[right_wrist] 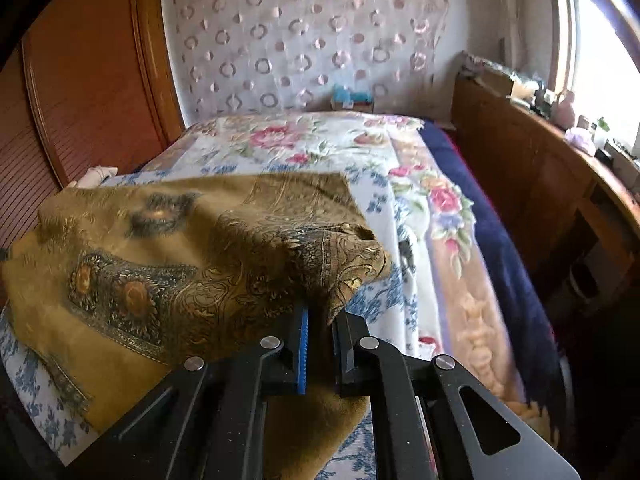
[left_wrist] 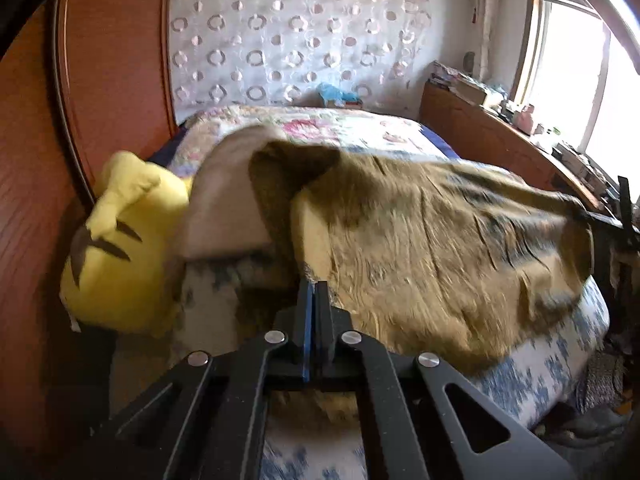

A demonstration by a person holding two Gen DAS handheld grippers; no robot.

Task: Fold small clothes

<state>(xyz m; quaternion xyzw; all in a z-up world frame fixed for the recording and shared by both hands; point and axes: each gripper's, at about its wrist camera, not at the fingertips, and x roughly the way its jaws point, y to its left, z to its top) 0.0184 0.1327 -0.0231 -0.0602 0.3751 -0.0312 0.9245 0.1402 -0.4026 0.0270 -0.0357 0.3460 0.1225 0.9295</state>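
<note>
- The left hand-held gripper point(left_wrist: 314, 286) comes in from 6 o'clock of its pic and points fwd over the bed point(left_wrist: 560, 364). Its two fingers are pressed together on an edge of the brown cloth point(left_wrist: 432, 256), w/ almost no gap.
- The right hand-held gripper point(right_wrist: 320, 312) also comes in from 6 o'clock and points fwd. It is pinching a bunched corner of the brown cloth point(right_wrist: 192, 256). The cloth goes down btwn the fingers, and the blue pad point(right_wrist: 303, 350) on one finger shows.
- In the left pic the right gripper's dark frame point(left_wrist: 616, 232) shows far out at 3 o'clock, holding the other end of the cloth. So the two grippers are well apart, w/ the cloth stretched btwn them.
- The brown cloth is thin, w/ dark swirly flower marks. It is lifted some over the bed; its low part looks to rest on the blue & white sheet point(right_wrist: 28, 372), but I can't tell for sure.
- In the left pic a top corner of the cloth is flipped up at about 11 o'clock. That part is blurry.
- A yellow plush toy point(left_wrist: 124, 248) sits at 9 o'clock in the left pic, by the red-brown wood door point(left_wrist: 104, 56).
- A flowery blanket point(right_wrist: 304, 140) lies past the cloth at 12 o'clock.
- A wood shelf point(right_wrist: 532, 184) w/ small stuff on top runs along 3 o'clock, under a bright window point(left_wrist: 568, 64).
- A curtain w/ ring shapes point(right_wrist: 304, 40) hangs at 12 o'clock.
</note>
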